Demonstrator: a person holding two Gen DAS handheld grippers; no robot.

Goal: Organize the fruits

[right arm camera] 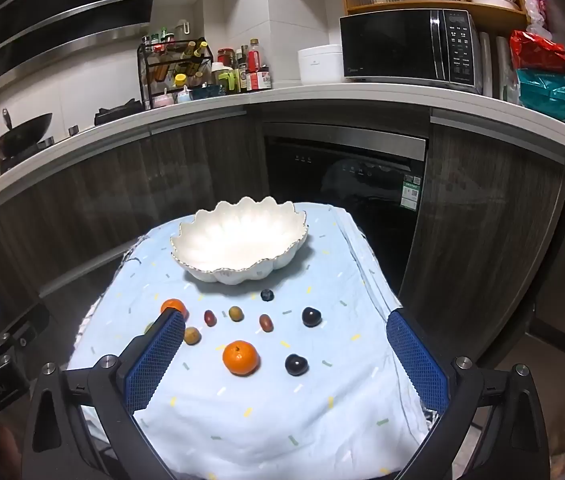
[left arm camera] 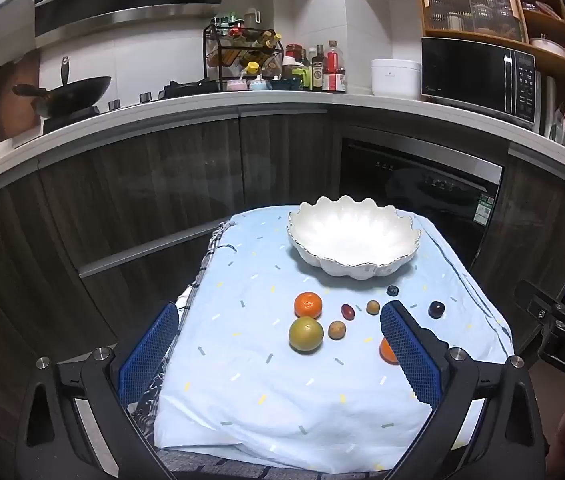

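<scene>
Both grippers stand with jaws spread wide and nothing between the pads: the left gripper (left arm camera: 278,344) hangs above the near left part of the cloth, the right gripper (right arm camera: 286,354) above the near right part, each tilted downward toward the fruit. No fruit is held and the white scalloped bowl (right arm camera: 298,220) appears empty, so the task is judged to be at its first step, the approach before the first pick. The next move calls for lowering one gripper over a single fruit, centring it between the pads and closing gently, since the round fruits will likely roll on the soft cloth. From the right wrist view, a large orange mandarin (right arm camera: 241,357) lies nearest between the jaws, with a dark plum (right arm camera: 296,364) just beside it on the right. Farther out lie a second dark plum (right arm camera: 311,317), two small reddish fruits (right arm camera: 266,322) (right arm camera: 210,317), two small yellowish-brown fruits (right arm camera: 235,313) (right arm camera: 192,335) and a blueberry (right arm camera: 267,295) near the bowl. A second mandarin (left arm camera: 308,305) and a greenish citrus (left arm camera: 306,334) lie toward the left. All rest on the light blue cloth (right arm camera: 242,420), well short of the bowl at its far end.
</scene>
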